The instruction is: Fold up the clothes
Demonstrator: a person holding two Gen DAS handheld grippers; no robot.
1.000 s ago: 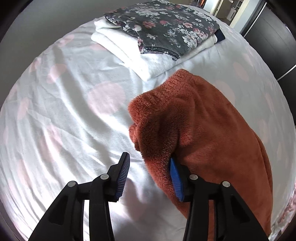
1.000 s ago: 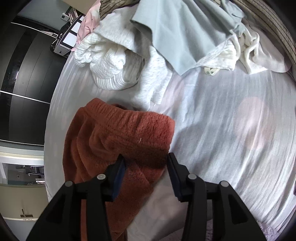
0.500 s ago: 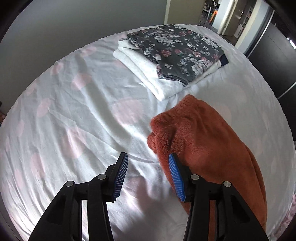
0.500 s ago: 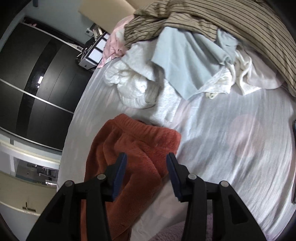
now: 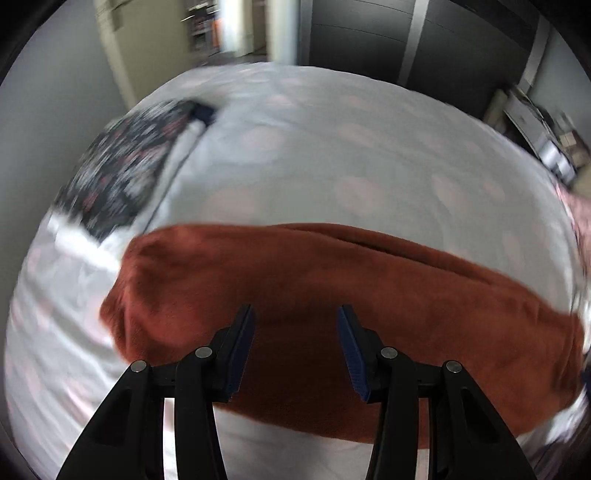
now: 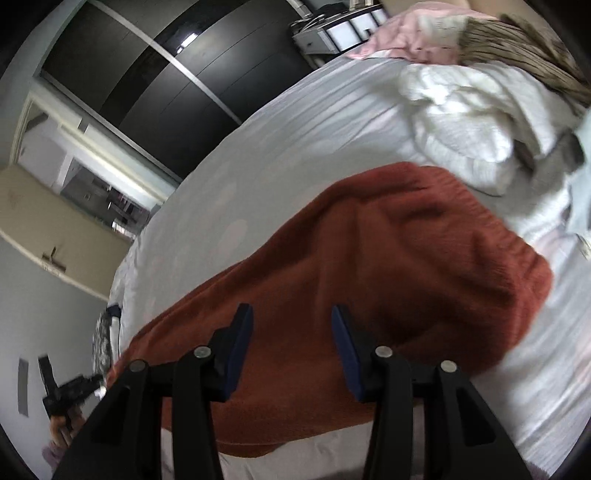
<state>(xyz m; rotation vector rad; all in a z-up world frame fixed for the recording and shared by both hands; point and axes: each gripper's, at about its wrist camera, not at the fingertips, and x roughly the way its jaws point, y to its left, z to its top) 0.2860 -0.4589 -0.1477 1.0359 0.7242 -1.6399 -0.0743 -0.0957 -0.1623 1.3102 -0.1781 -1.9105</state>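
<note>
A rust-coloured fleece garment [image 5: 332, 288] lies crosswise on the white, pink-dotted bed sheet [image 5: 351, 147]. My left gripper [image 5: 297, 314] hovers over its near edge, open, with nothing between the blue pads. In the right wrist view the same fleece [image 6: 388, 266] stretches from lower left to right. My right gripper [image 6: 291, 314] stands open above it, its pads empty. The left gripper [image 6: 70, 391] shows small and blurred at the lower left of that view, held by a hand. The left wrist view is motion-blurred.
A folded stack topped by a dark floral garment [image 5: 122, 173] sits at the left of the bed. A heap of unfolded clothes, white [image 6: 461, 122], striped [image 6: 524, 51] and pink [image 6: 406, 33], lies at the far right. A dark wardrobe [image 6: 166, 92] stands beyond the bed.
Both grippers have drawn back and up from the fleece and rolled, so it now lies crosswise in both views. Both have stayed open. The fleece rests where it was.
</note>
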